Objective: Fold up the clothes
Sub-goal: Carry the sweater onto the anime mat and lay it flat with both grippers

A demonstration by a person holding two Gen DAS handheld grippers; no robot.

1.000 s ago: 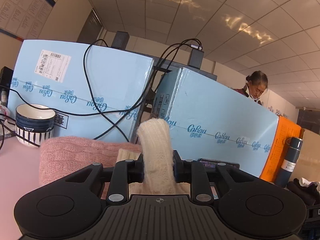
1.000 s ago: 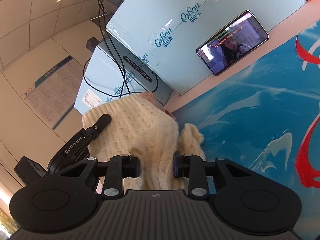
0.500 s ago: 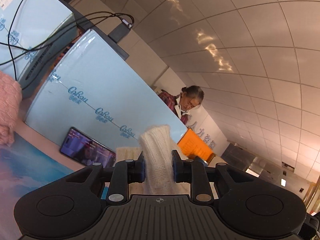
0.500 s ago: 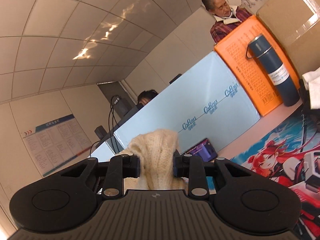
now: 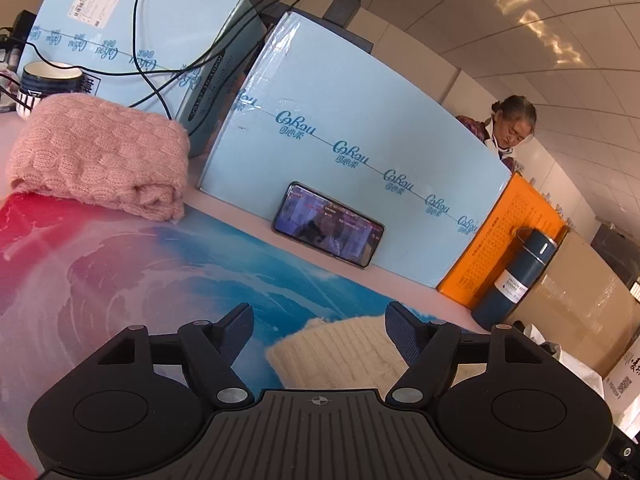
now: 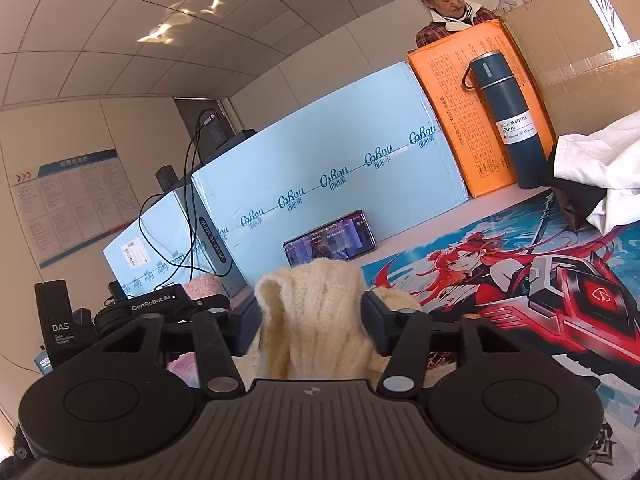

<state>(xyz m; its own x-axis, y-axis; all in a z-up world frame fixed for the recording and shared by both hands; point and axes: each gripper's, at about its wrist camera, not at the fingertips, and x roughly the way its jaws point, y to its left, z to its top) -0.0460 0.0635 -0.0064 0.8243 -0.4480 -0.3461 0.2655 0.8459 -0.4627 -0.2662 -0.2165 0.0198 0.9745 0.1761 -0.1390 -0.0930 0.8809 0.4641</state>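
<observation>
Printed desk mat (image 5: 120,264) below: the left gripper (image 5: 319,326) has just been opening, jaws spread, cream sweater (image 5: 340,354) lying loose between them. Right gripper (image 6: 307,320) also just opened wide; sweater bunched between, its right pad touching the knit, near the phone (image 6: 330,238).

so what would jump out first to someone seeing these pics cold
Probably the bright anime desk mat covering the table, then the cream knit sweater bunched between the right gripper's open jaws. Beyond them, a lit phone leans on pale blue boxes.
</observation>
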